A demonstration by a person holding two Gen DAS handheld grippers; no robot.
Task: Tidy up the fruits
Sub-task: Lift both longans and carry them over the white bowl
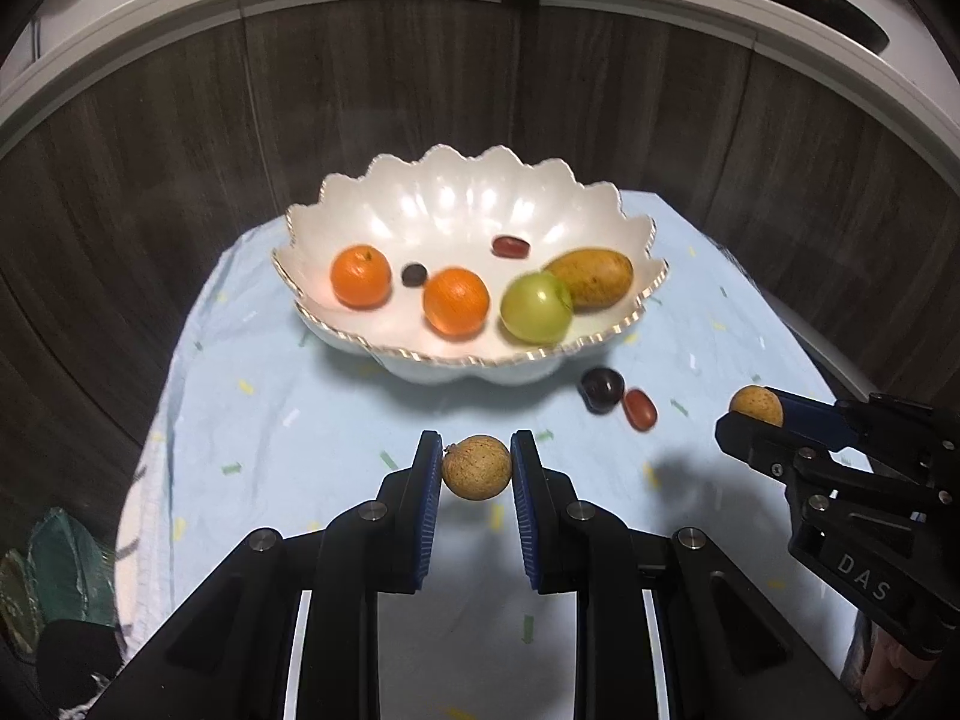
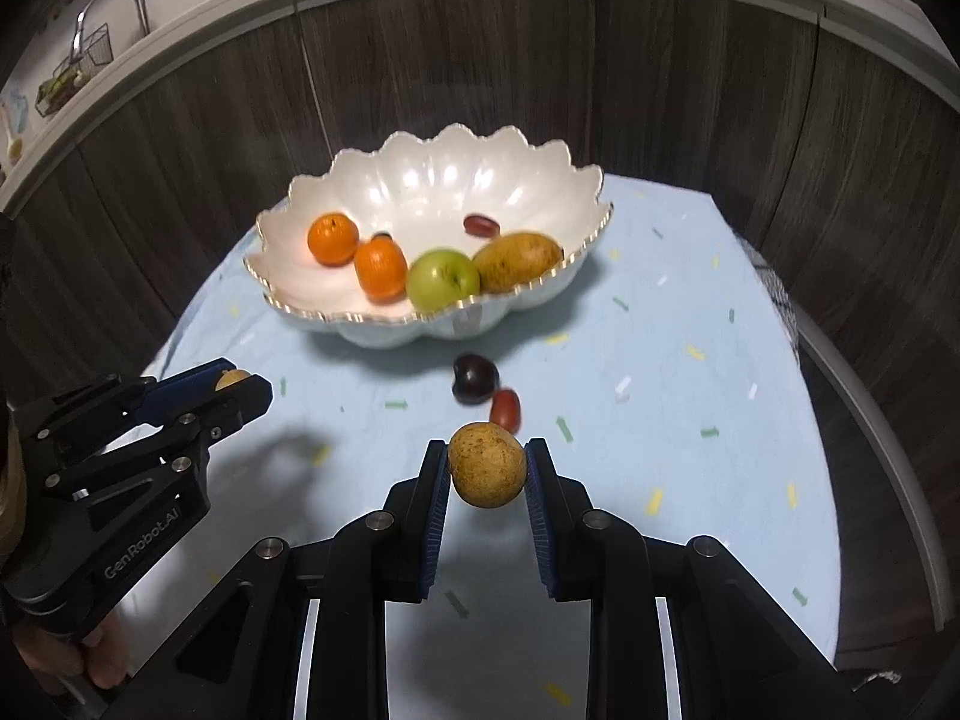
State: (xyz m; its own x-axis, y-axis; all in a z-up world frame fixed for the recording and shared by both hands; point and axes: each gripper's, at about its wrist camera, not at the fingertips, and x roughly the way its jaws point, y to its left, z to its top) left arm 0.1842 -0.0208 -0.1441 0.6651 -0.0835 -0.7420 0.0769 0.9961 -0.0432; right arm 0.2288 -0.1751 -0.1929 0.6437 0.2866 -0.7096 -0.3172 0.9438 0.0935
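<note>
hidden: small dark fruit [image 2: 382,236] mostly behind near orange [image 2: 380,270] | cut off: left gripper [image 2: 243,393] fruit mostly covered by fingers | blurred: red fruit [image 1: 639,410] on bench

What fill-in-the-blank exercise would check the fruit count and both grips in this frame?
1. The number of orange fruits in the white bowl is ____.
2. The left gripper is shut on a round ____ fruit.
3. The dark plum and the red grape lie on the ____, outside the bowl.
4. The right gripper holds its brown fruit ____ the tablecloth, not resting on it.

Missing words: two; brown; tablecloth; above
</note>
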